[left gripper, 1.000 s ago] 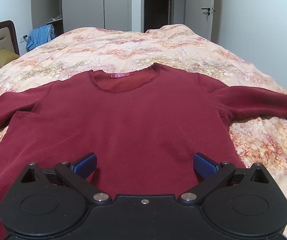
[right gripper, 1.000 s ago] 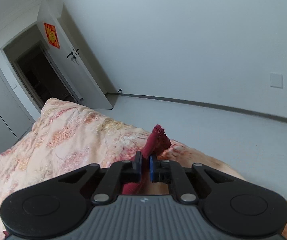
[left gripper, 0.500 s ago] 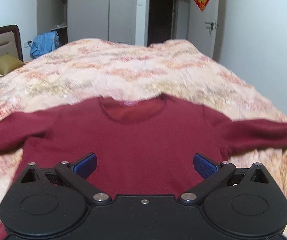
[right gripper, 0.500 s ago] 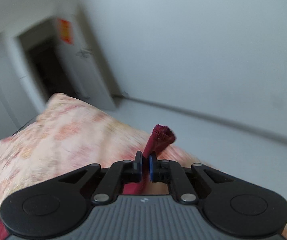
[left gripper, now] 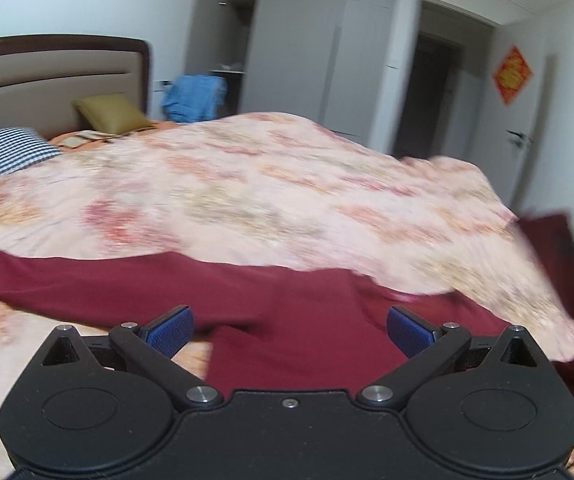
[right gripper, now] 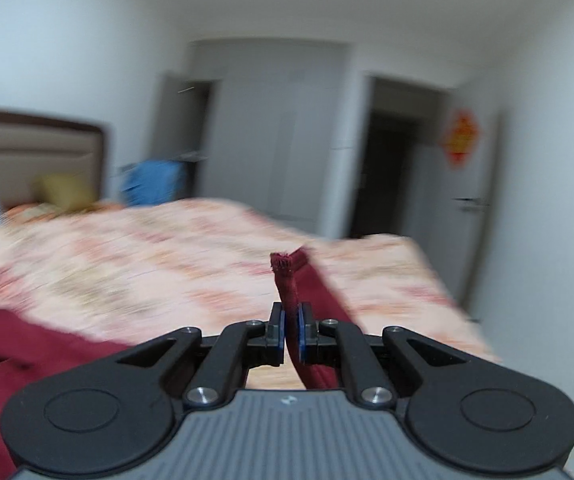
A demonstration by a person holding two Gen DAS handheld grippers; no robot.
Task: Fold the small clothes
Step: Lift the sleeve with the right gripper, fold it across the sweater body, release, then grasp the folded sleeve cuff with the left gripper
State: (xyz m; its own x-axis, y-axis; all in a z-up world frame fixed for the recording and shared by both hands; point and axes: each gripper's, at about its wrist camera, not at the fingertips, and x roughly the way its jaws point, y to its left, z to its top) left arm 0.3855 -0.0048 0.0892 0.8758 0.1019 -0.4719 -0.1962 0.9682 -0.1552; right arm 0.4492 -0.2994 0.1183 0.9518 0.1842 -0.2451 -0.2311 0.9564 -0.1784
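- Dark red knit, that is your garment: the sweater [left gripper: 295, 344] lies spread on the bed, over the floral quilt [left gripper: 247, 200], with one long sleeve [left gripper: 87, 284] stretched flat toward your left.
- Your left claw [left gripper: 290, 326] hangs just above the sweater's body with its blue pads [left gripper: 169, 326] spread wide and nothing between them.
- Part of the quilt lies folded over the sweater's upper right area in the left wrist view, so the neckline there is blurred and hard to make out.
- Your right claw [right gripper: 291, 334] is clenched on the other sleeve [right gripper: 289, 280]; the cuff stands up past the fingertips, and the rest of the sleeve drops down to the right of the pads.
- In the right wrist view the sweater's body shows as a red mass at the lower left, lying on the quilt.
- At the head of the bed you have a padded headboard [left gripper: 47, 80], an olive pillow [left gripper: 113, 114] and a checked pillow [left gripper: 7, 152] beside it.
- A blue cloth [left gripper: 195, 98] hangs near the grey wardrobe [left gripper: 319, 64]; further right are a dark doorway [left gripper: 431, 92] and a door with a red paper ornament [left gripper: 513, 75] on it.
- Both views are smeared by motion, so fine detail on the quilt and cloth cannot be read.
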